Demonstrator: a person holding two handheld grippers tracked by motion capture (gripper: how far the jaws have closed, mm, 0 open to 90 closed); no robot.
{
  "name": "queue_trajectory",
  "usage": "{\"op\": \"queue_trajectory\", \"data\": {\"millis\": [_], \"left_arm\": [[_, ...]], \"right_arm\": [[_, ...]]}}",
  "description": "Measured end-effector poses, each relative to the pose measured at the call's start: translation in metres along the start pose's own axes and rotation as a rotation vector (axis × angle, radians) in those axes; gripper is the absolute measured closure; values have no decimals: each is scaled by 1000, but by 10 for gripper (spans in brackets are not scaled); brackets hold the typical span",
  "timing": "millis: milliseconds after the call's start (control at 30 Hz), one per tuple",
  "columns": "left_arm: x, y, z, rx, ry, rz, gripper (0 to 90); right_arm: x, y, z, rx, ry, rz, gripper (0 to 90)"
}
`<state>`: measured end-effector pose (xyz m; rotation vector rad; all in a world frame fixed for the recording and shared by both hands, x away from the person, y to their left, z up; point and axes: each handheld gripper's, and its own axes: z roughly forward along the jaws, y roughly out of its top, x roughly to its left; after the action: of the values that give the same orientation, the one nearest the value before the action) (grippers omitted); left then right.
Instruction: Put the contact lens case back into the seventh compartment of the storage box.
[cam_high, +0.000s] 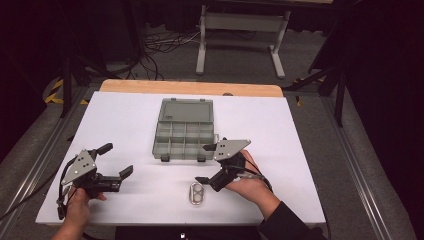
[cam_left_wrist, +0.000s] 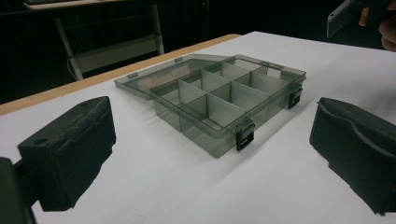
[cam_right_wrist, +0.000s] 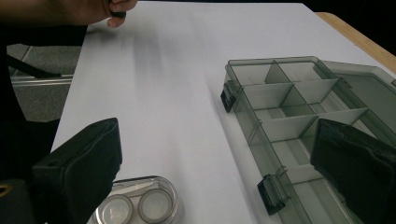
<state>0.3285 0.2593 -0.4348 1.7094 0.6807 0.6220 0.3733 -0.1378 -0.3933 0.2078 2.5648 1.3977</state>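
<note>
- high view: you hold a set of tongs in each hand over the white table (cam_high: 140, 125). your left tongs (cam_high: 116, 160) sit near the table's front left, jaws spread wide and holding nothing, pointing right toward the middle.
- high view: your right tongs (cam_high: 206, 164) are at the front right, jaws also spread wide and empty. the upper jaw tip lies just beside the front right corner of the box (cam_high: 184, 134); the lower jaw tip is just beside the case (cam_high: 198, 194).
- high view: the box is a grey see-through organiser in the middle of the table, its lid laid flat open on the far side and two dark latches on its near edge. the case is a small clear oval with two round wells, lying near the front edge, well apart from the box.
- left gripper view: your left tongs (cam_left_wrist: 212, 154) are open, one black jaw low at each side. between them, farther off, stands the box (cam_left_wrist: 219, 100), its dividers making small compartments that look empty. your right hand (cam_left_wrist: 380, 21) and part of its tongs show at the top right corner.
- right gripper view: your right tongs (cam_right_wrist: 215, 172) are open and grip nothing. the case (cam_right_wrist: 140, 203) lies just beside the left jaw, partly hidden by it. the box (cam_right_wrist: 299, 112) runs along the right, and the right jaw overlaps its near compartments; whether it touches the box you cannot tell. your left hand (cam_right_wrist: 70, 10) is at the top left.
</note>
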Motion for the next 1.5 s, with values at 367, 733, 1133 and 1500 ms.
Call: {"op": "queue_trajectory", "data": {"millis": [367, 733, 1133, 1500], "left_arm": [[-1, 0, 1, -1, 1, 0, 12], [-1, 0, 0, 1, 4, 0, 12], [-1, 0, 1, 0, 3, 0, 12], [0, -1, 1, 0, 3, 4, 12]], "right_arm": [[5, 2, 8, 100, 46, -32, 42], [12, 3, 20, 183, 103, -63, 53], [19, 3, 29, 273, 143, -86, 65], [24, 1, 36, 334, 182, -95, 79]]}}
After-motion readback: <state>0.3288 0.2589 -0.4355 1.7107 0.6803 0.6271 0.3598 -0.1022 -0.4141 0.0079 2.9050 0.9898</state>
